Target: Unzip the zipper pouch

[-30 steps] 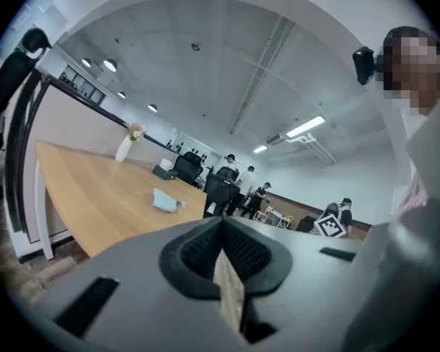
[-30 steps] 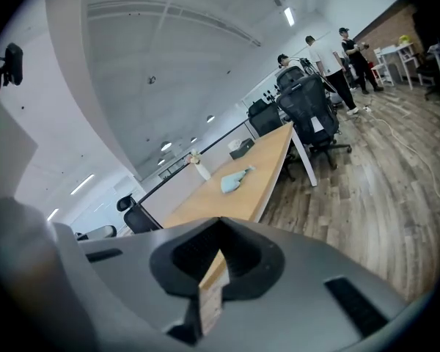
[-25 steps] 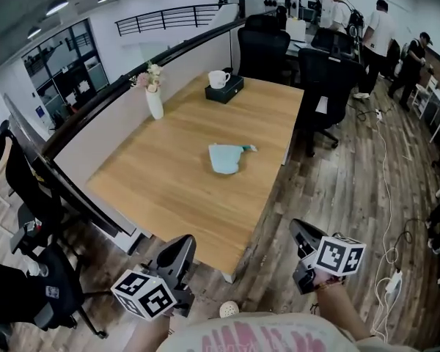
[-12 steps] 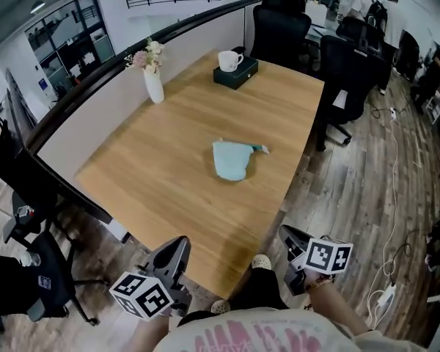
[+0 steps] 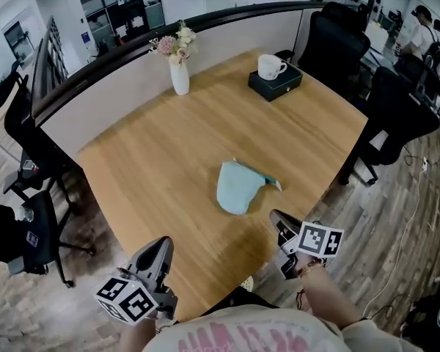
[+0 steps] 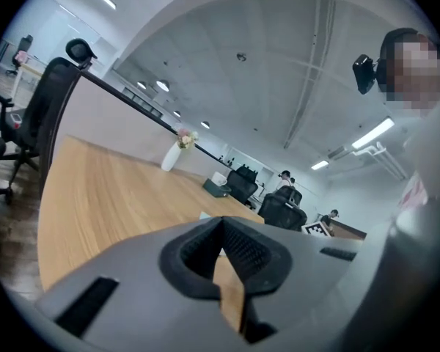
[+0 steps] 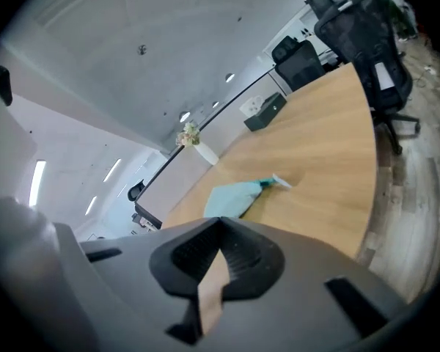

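A light blue zipper pouch (image 5: 238, 188) lies flat on the wooden table (image 5: 161, 160), near its front right part, with a small pull tab (image 5: 276, 184) sticking out to the right. The right gripper view shows the pouch (image 7: 233, 199) just beyond the jaws. My right gripper (image 5: 277, 217) hovers at the table's near edge, a short way in front of the pouch and apart from it, shut and empty. My left gripper (image 5: 162, 245) is at the near edge further left, also shut on nothing. In both gripper views the jaws (image 6: 221, 222) (image 7: 220, 226) meet.
A white vase with flowers (image 5: 179, 75) stands at the far edge by a low partition (image 5: 132, 72). A white mug (image 5: 270, 66) sits on a dark box (image 5: 280, 85) at the far right corner. Black office chairs (image 5: 336, 39) (image 5: 29, 174) flank the table.
Both grippers have come forward and down to the table's near edge. The right one moved more and now sits close in front of the pouch. The table fills more of the head view.
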`<move>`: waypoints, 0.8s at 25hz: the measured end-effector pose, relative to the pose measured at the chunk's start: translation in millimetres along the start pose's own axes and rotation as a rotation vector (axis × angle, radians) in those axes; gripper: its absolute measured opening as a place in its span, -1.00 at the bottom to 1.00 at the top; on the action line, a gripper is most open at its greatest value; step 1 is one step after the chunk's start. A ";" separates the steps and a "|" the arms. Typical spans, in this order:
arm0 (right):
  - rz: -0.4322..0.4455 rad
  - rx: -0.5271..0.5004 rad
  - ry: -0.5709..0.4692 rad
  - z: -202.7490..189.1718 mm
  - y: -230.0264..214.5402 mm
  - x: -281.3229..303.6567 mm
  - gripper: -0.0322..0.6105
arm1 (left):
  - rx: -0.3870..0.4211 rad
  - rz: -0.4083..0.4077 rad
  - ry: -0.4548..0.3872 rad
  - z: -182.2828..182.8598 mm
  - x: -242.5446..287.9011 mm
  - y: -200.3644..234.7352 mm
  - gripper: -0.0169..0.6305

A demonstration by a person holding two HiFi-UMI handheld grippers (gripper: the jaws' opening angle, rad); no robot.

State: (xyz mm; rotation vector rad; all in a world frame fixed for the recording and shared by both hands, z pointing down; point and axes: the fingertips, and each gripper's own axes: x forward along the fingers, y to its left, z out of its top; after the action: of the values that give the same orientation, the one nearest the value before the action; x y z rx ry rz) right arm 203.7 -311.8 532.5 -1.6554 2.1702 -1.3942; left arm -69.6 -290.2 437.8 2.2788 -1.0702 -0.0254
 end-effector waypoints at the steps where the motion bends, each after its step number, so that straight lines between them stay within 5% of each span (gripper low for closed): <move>1: 0.015 -0.026 0.015 13.3 -3.3 8.8 -0.91 | -0.006 0.024 -0.019 1.1 1.8 -0.3 -0.94; 9: 0.045 -0.326 0.266 77.9 -24.1 105.6 -0.54 | -0.031 0.231 -0.103 1.5 -16.7 -2.6 -0.94; 15: -0.003 -0.590 0.445 78.9 -34.5 162.9 -0.29 | -0.044 0.350 -0.166 10.2 -38.0 -0.9 -0.94; 20: -0.016 -0.737 0.572 61.5 -38.4 187.9 -0.32 | -0.032 0.403 -0.167 10.2 -38.0 -2.0 -0.94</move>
State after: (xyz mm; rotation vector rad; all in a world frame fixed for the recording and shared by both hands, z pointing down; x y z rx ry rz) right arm 187.3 -498.9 604.8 -1.5570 3.3117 -1.2580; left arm -96.4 -267.9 419.7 2.0206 -1.5868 -0.0696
